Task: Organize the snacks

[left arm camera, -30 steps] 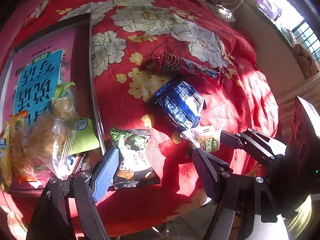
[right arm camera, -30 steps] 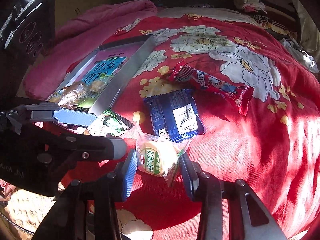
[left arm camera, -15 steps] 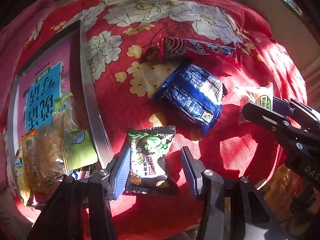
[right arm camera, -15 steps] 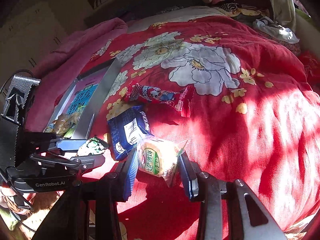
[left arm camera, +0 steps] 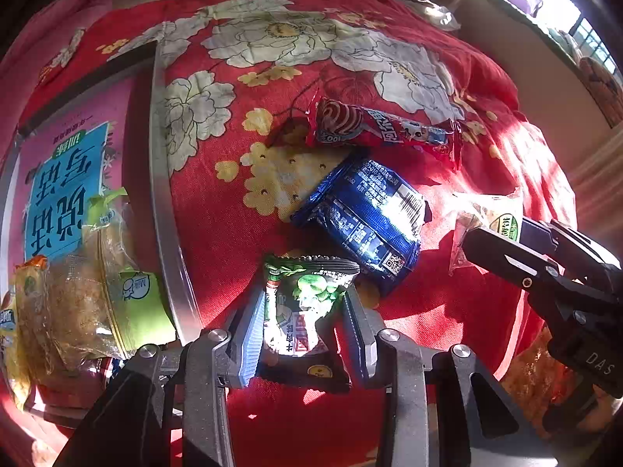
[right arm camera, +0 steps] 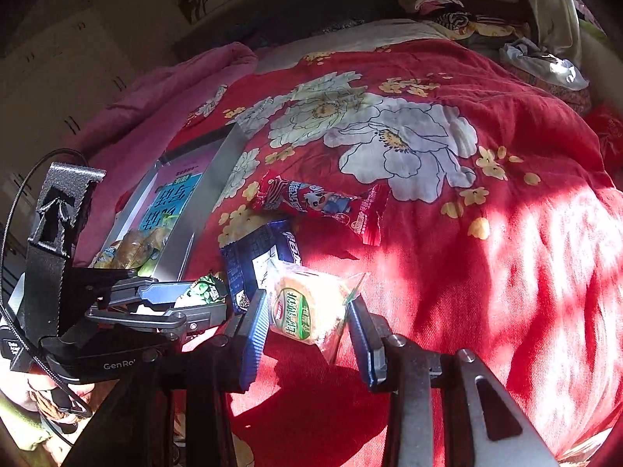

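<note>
A green pea snack packet (left arm camera: 307, 288) lies on the red floral blanket (left arm camera: 389, 58) at its near edge. My left gripper (left arm camera: 301, 299) straddles the packet; its jaws are closing and both pads touch its sides. In the right wrist view the same gripper (right arm camera: 187, 295) shows the packet (right arm camera: 204, 292) between its fingers. My right gripper (right arm camera: 307, 300) is shut on a round cake in a clear wrapper with a green label (right arm camera: 300, 307), held just above the blanket. A blue packet (left arm camera: 366, 218) and a long red packet (left arm camera: 381, 128) lie loose behind.
A metal-rimmed tray (left arm camera: 163, 194) with a pink and blue printed sheet sits at the left and holds several wrapped snacks (left arm camera: 78, 295). A pink blanket (right arm camera: 155, 97) lies beyond it. Clothes (right arm camera: 447, 4) are piled at the far end of the bed.
The left jaws have narrowed from wide apart to touching the pea packet. The right gripper carried the cake off to the right in the left wrist view and rolled a little.
</note>
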Tool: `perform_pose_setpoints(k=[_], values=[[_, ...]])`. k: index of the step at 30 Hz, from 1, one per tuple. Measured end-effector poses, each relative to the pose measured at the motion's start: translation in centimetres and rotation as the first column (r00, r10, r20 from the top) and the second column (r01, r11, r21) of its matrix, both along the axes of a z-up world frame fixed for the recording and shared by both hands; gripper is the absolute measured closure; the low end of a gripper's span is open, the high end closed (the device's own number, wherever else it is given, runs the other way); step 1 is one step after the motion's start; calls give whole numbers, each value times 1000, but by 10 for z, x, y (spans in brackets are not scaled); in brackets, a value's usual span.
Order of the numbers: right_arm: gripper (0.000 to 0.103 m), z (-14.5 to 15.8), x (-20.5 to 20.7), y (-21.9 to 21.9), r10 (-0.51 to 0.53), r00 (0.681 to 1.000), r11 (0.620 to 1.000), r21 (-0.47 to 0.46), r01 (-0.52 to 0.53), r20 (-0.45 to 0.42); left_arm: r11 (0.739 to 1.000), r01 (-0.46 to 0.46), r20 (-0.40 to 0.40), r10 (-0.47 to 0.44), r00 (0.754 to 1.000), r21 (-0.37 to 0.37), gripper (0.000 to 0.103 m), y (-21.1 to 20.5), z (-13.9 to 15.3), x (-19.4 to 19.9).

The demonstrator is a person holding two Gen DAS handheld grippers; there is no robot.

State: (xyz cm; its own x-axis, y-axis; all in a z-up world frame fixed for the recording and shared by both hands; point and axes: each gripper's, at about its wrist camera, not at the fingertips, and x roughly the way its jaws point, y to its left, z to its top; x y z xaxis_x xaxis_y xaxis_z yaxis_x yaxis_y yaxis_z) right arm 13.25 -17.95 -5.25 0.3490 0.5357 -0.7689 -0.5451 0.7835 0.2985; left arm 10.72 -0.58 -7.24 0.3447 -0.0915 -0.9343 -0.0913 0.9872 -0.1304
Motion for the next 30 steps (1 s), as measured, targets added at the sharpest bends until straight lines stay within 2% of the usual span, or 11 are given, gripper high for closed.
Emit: perform_pose_setpoints(k=[2,6,19,30], values=[[63,4,-1,0,5,1000,1000,11,-5,15,999,-15,14,16,1000,-42,65,5,4,-4],[63,12,-3,2,9,999,999,36,-11,46,997,-23,57,28,998,-77,65,12,17,-16],[63,29,-10,15,40,994,997,63,-47,106,994,-82,164,94,982,-79,65,39,58,-42],[63,40,-21,36,88,985,993,66,-99,146,978,-177,213,197,957,-110,65,81,77,-66]])
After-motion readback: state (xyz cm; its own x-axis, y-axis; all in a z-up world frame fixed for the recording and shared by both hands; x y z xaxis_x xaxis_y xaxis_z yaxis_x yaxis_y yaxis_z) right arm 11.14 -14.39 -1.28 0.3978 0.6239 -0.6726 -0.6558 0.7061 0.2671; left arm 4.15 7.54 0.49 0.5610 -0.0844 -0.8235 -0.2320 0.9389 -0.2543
